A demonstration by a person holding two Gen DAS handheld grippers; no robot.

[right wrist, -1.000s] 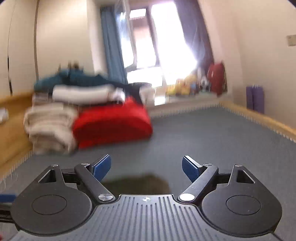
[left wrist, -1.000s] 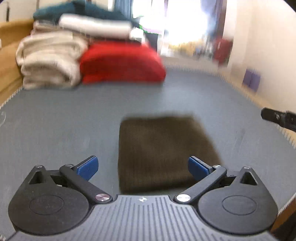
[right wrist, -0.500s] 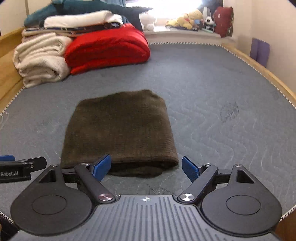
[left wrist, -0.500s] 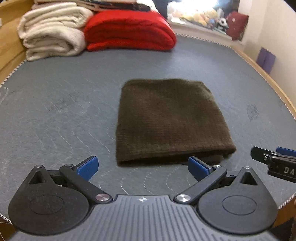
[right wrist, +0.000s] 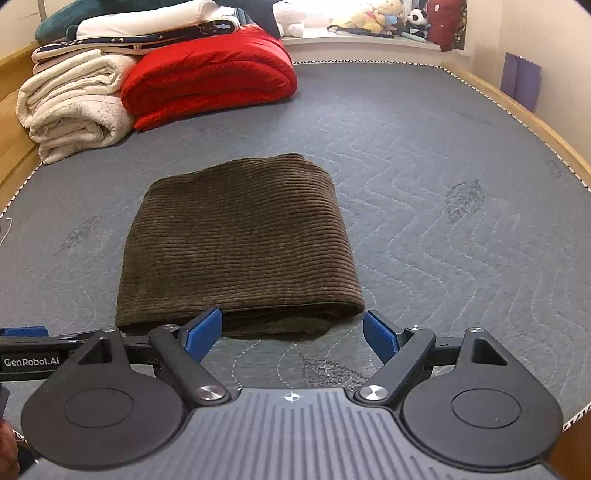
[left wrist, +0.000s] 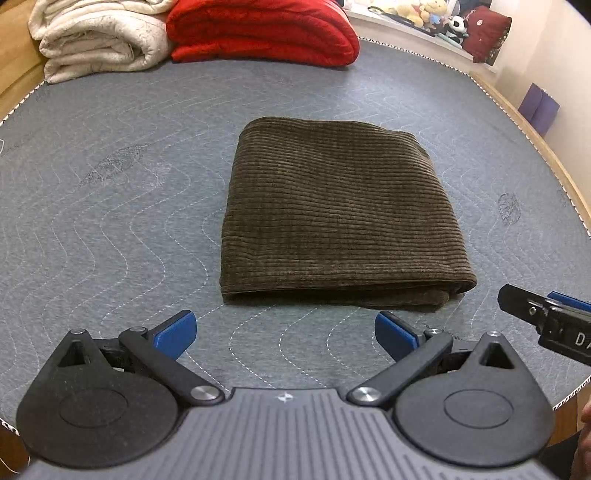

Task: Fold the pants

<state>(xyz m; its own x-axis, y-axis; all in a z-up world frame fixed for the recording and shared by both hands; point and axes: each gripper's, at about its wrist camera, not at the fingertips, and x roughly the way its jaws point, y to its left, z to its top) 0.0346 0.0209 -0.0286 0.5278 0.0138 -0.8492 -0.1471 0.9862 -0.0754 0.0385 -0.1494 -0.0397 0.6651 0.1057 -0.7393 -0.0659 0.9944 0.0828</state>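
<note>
Dark brown corduroy pants (left wrist: 340, 214) lie folded into a neat rectangle on the grey quilted mattress (left wrist: 110, 221); they also show in the right wrist view (right wrist: 240, 243). My left gripper (left wrist: 284, 332) is open and empty, just short of the pants' near edge. My right gripper (right wrist: 291, 332) is open and empty at the pants' near right corner. The right gripper's tip (left wrist: 546, 314) shows at the right edge of the left wrist view, and the left gripper's tip (right wrist: 29, 347) at the left edge of the right wrist view.
A folded red blanket (right wrist: 210, 81) and cream blankets (right wrist: 74, 107) are stacked at the far left of the mattress, with more bedding on top. A wooden bed frame (right wrist: 517, 118) runs along the right. Soft toys (right wrist: 369, 18) sit on the far sill.
Both cameras tilted down from the room toward the mattress and then steadied over the pants' near edge. The pants have not moved. Both grippers stayed open.
</note>
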